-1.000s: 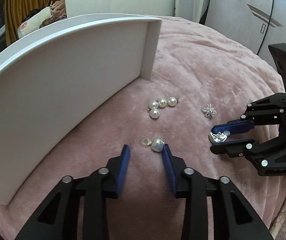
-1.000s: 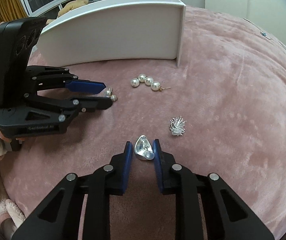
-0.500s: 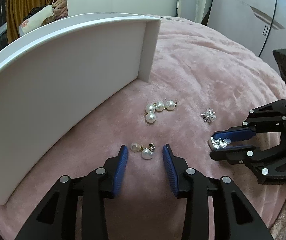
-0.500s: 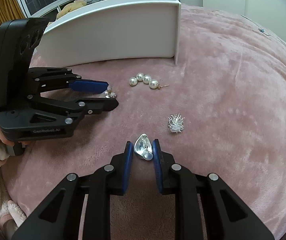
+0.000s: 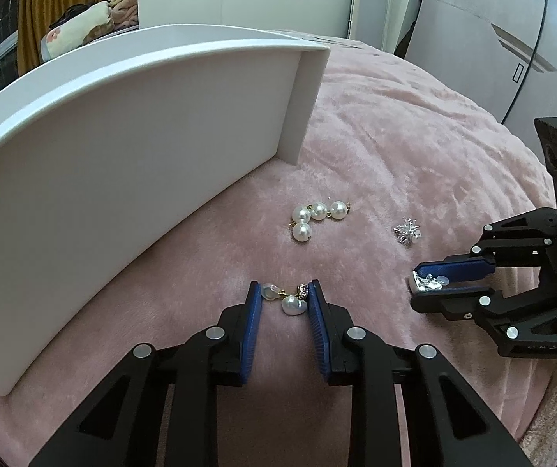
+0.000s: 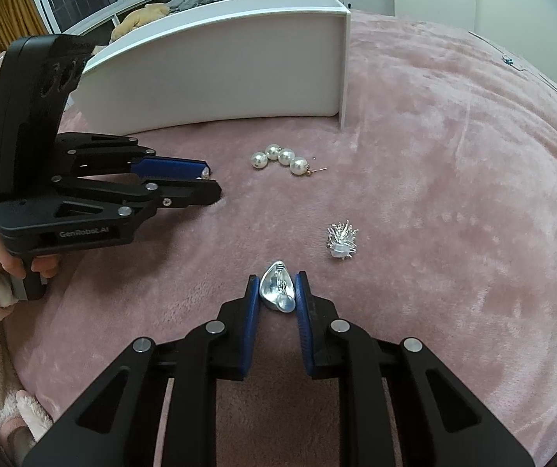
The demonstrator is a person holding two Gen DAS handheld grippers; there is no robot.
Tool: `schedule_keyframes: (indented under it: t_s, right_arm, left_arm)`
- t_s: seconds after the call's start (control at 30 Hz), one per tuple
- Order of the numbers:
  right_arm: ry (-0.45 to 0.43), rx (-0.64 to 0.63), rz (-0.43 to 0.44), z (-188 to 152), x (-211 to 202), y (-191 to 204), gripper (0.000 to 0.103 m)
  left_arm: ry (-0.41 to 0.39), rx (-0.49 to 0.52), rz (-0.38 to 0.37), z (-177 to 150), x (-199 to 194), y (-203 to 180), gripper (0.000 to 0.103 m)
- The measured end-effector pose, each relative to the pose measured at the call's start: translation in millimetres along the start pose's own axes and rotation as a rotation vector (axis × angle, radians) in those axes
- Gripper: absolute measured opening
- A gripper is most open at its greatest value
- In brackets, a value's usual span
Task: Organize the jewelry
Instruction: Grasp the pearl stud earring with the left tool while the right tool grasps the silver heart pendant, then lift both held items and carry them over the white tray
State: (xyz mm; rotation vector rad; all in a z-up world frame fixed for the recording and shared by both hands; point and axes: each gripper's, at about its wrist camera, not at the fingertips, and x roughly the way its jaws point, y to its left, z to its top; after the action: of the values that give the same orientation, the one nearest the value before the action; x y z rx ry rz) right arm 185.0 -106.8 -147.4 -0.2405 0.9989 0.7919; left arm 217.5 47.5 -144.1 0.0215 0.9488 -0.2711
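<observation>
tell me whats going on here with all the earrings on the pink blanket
A person is sorting jewelry with a handheld gripper in each hand. The right gripper is shut on a silver shell-shaped earring. The left gripper has its fingers on either side of a small pearl drop earring and looks closed on it. A four-pearl earring and a spiky silver earring lie loose on the pink blanket, beside a white tray.

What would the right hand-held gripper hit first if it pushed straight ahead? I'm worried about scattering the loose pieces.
The right hand-held gripper, shut on the silver shell earring, points between the spiky silver earring and the four-pearl earring. It would probably meet the pearls first, though depth is unclear.
</observation>
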Motion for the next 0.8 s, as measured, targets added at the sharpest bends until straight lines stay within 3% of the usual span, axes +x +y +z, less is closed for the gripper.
schedule_keyframes:
  t_s: [0.43, 0.8]
  right_arm:
    - [-0.059, -0.009, -0.023, 1, -21, 7, 0.019]
    - [-0.186, -0.036, -0.035, 32, -63, 22, 0.019]
  left_arm:
    - [-0.017, 0.057, 0.016, -14, -39, -2, 0.029]
    - [-0.112, 0.095, 0.066, 0, -103, 10, 0.029]
